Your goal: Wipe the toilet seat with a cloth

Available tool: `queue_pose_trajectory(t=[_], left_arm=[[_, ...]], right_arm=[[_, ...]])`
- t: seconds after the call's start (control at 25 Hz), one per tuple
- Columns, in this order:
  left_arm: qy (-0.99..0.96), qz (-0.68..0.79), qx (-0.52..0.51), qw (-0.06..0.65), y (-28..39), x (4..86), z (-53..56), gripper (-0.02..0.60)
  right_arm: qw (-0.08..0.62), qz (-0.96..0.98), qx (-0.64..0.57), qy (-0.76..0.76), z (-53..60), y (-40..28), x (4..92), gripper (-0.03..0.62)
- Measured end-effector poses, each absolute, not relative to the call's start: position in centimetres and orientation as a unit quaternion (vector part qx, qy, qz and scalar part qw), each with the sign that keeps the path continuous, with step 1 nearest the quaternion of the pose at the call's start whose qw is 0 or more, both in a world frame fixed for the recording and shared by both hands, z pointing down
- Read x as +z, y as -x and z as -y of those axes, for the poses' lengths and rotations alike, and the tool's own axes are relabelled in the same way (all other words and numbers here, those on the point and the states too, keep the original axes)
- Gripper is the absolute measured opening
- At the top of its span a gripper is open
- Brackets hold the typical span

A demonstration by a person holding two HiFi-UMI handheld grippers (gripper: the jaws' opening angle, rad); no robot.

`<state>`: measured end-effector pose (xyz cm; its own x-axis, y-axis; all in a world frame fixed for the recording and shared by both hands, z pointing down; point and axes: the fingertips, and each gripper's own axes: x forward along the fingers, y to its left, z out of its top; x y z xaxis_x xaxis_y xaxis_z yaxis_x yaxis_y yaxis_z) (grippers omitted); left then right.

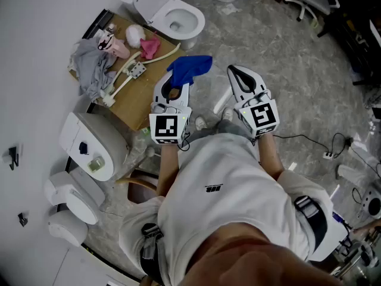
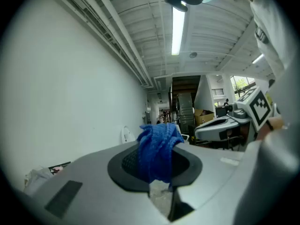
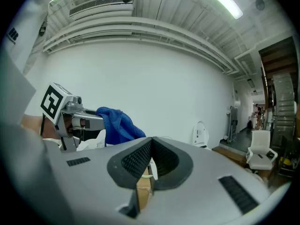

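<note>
Floor (image 1: 280, 52) open at right; cluttered board (image 1: 136, 105), toilet (image 1: 191, 18) ahead-left. Left gripper (image 1: 172, 87) clamps blue cloth (image 1: 190, 66); right gripper (image 1: 243, 76) jaws together, empty.

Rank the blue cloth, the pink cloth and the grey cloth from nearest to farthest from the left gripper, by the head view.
1. blue cloth: clamped in the left gripper.
2. pink cloth: on the wooden board, ahead and left.
3. grey cloth: at the board's left edge.
</note>
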<state>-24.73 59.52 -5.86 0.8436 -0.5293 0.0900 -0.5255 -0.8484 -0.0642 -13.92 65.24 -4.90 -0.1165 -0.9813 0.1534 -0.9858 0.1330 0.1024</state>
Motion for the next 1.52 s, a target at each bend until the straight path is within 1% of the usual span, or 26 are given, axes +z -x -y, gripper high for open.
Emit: queue_pose_trajectory(t=[0.2,0.68,1.12,1.52], left_arm=[[0.961,-0.27,-0.053,0.01,25.9,-4.9,-58.5,0.075],[0.969,-0.243,-0.052,-0.015,24.9,-2.9,-55.4,0.075],[0.966,-0.252,-0.061,-0.011,20.1,-2.8,-49.7,0.075],[0.953,-0.294,-0.075,0.004,13.1,-3.1,-43.4,0.075]], right_arm=[[0.075,0.743,0.021,-0.665,-64.5,15.1,-4.5,-0.005],[0.092,0.73,0.032,-0.676,-62.4,15.5,-2.7,-0.005],[0.086,0.733,0.045,-0.674,-56.5,9.9,-1.9,-0.005],[0.078,0.76,0.046,-0.644,-49.2,1.6,-1.7,-0.005]])
